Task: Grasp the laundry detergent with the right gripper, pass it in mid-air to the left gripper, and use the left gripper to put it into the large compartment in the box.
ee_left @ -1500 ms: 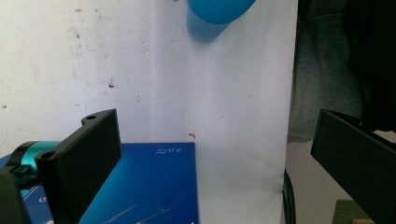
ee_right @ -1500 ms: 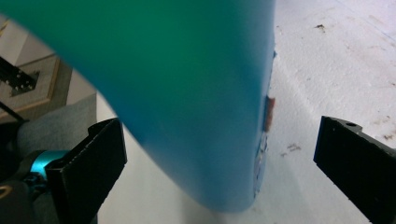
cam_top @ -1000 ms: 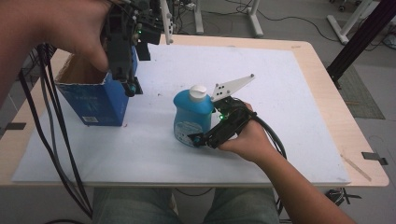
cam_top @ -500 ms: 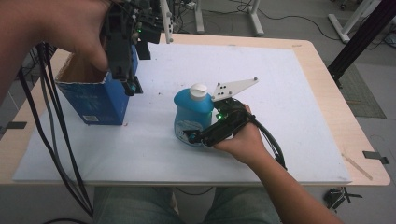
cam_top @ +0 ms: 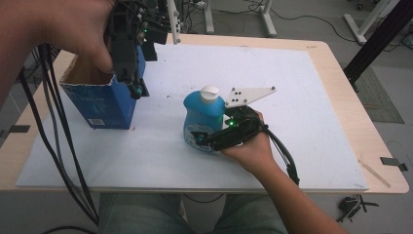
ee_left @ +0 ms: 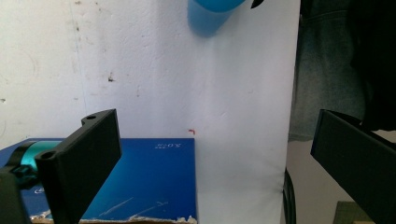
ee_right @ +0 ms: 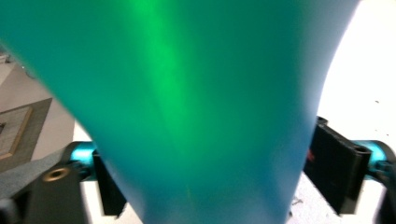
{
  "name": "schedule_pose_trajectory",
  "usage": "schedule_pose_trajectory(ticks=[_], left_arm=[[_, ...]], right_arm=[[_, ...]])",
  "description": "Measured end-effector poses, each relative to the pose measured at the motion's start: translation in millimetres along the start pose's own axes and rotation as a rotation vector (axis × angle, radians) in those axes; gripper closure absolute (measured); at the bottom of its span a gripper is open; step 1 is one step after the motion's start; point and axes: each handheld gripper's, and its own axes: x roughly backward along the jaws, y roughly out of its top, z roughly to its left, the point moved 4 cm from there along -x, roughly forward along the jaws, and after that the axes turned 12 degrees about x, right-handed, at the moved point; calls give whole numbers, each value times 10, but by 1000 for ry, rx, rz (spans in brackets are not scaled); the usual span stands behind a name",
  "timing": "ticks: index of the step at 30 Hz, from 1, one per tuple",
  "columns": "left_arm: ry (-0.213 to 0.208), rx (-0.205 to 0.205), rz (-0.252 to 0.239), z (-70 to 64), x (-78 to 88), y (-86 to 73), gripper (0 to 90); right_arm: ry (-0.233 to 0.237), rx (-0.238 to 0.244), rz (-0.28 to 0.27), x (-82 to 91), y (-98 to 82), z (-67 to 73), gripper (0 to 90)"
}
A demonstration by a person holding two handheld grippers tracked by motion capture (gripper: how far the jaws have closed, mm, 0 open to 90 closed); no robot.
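Right gripper is clamped around my blue bottle, upright mid-table on the white mat. Left gripper hangs wide open, empty, over the blue carton at far left.

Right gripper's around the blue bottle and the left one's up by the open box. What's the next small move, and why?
Probably close the right gripper fully on the blue bottle and lift it slightly. In the right gripper view the bottle sits between both jaws, though whether they are clamped is unclear. The bottle stands upright on the white mat; the open blue box stands at the left, beneath the open left gripper.
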Motion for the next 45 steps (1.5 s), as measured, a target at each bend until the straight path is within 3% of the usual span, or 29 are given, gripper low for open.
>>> schedule_pose_trajectory(ticks=[32, 38, 45], left_arm=[[2, -1, 7, 2, -20, 13, 17], [-1, -3, 8, -4, -22, 19, 17], [-3, -24, 0, -59, -9, 62, 17]], right_arm=[[-37, 39, -37, -5, -20, 51, 377], [-71, 88, -43, 10, -18, 68, 444], [-48, 108, -31, 27, 1, 70, 464]])
